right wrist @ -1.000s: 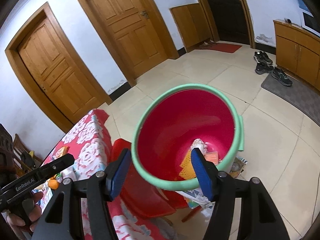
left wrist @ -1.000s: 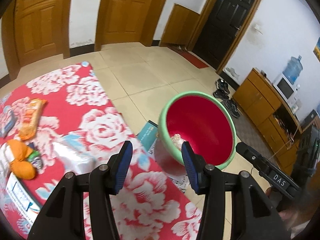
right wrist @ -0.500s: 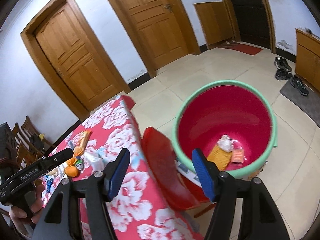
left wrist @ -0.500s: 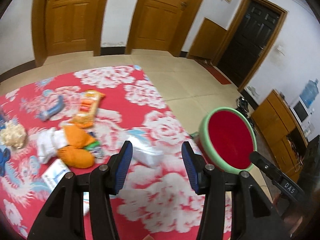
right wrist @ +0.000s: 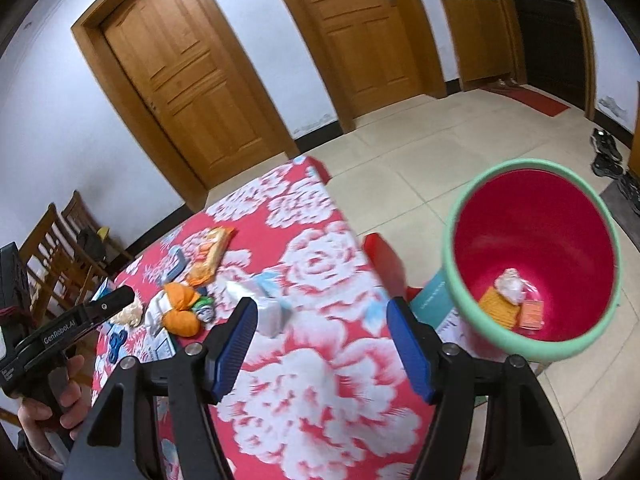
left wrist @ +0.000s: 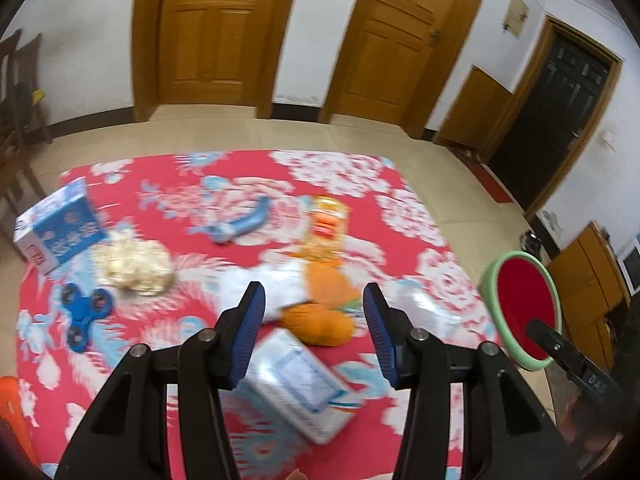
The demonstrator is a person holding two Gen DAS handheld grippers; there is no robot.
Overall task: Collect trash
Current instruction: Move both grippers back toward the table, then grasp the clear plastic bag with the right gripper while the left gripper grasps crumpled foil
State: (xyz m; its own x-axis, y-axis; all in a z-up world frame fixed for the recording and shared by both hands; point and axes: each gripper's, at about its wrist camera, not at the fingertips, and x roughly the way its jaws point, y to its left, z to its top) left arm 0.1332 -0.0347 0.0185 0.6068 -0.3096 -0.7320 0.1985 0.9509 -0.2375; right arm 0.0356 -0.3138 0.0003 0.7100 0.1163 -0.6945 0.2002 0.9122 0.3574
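Tiled floor lies open past my flowered bench (right wrist: pixel 320 264), whose right edge nears the red bin (right wrist: pixel 532 264). Trash clusters mid-bench around orange peels (left wrist: pixel 320 320). My left claw (left wrist: pixel 314 316) hangs apart, empty; the right claw (right wrist: pixel 322 336), just widening, holds nothing.

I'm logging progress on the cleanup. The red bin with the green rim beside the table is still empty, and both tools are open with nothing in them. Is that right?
Not quite. The red bin is not empty: the right wrist view shows a crumpled white wad and flat orange wrappers on its bottom. The rest holds: the left tool and right tool are open and carry nothing.
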